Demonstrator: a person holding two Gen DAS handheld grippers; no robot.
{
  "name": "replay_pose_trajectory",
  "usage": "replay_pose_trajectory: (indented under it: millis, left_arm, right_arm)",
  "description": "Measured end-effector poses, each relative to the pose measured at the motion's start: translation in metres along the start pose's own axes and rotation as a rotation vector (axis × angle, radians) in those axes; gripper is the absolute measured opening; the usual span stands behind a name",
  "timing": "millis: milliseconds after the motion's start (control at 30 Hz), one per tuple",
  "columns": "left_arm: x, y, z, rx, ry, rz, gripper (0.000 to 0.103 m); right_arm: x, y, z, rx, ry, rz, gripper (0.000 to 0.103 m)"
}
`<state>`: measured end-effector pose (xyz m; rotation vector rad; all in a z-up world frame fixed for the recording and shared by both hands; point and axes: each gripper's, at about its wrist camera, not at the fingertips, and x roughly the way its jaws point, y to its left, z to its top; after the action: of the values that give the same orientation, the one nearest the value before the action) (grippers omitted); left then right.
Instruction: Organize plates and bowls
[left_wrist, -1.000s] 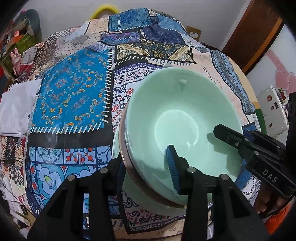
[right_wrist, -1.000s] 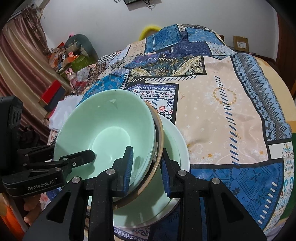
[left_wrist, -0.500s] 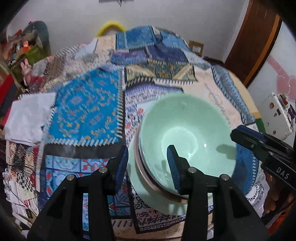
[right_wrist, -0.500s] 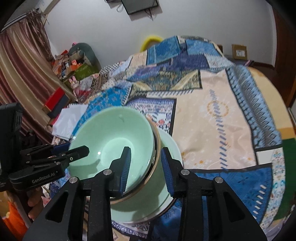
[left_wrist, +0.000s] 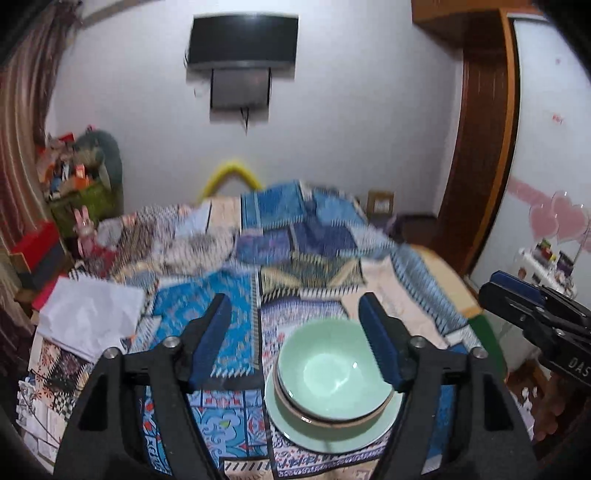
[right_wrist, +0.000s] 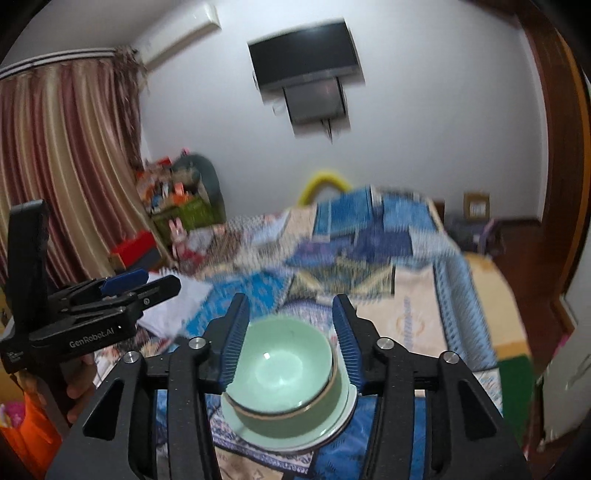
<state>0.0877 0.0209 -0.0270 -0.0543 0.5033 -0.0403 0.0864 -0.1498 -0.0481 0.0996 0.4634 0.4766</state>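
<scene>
Stack of crockery sat on the patchwork tablecloth (left_wrist: 207, 332) near its front edge: pale green bowl (left_wrist: 332, 373) nested in a brown-rimmed bowl (left_wrist: 295, 406), both on a green plate (left_wrist: 332, 435). Left gripper (left_wrist: 295, 343) had its jaws apart, just been opening, nothing between the pads; the stack lay below and ahead of it, toward its right-hand finger. Right gripper (right_wrist: 291, 339) likewise had its jaws apart, also just been opening, and was empty; in its view the stack (right_wrist: 284, 373) sat squarely below the gap between the fingers. Both claws stood clear above the rims, with no contact. Judgement: the right gripper was better lined up over the stack; the left would need to shift toward its right side first. The stack is round, so it has no long axis to match.
</scene>
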Motion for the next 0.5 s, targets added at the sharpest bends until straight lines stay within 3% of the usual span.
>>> replay_pose_trajectory:
  millis: [100, 167, 367, 500]
  left_arm:
    - [-0.020, -0.003, 0.005, 0.013, -0.069, 0.001, 0.080]
    - [-0.031, -0.005, 0.006, 0.016, -0.108, -0.002, 0.094]
    - [-0.059, -0.010, 0.005, 0.040, -0.215, 0.008, 0.103]
    - [-0.064, -0.012, 0.003, 0.040, -0.221, 0.001, 0.103]
  right_arm:
    - [-0.021, 0.010, 0.007, -0.031, -0.081, -0.012, 0.056]
    - [-0.032, 0.016, 0.010, -0.049, -0.126, -0.016, 0.065]
    - [-0.041, 0.027, 0.011, -0.084, -0.196, -0.022, 0.085]
    - [-0.037, 0.026, 0.011, -0.064, -0.208, -0.015, 0.087]
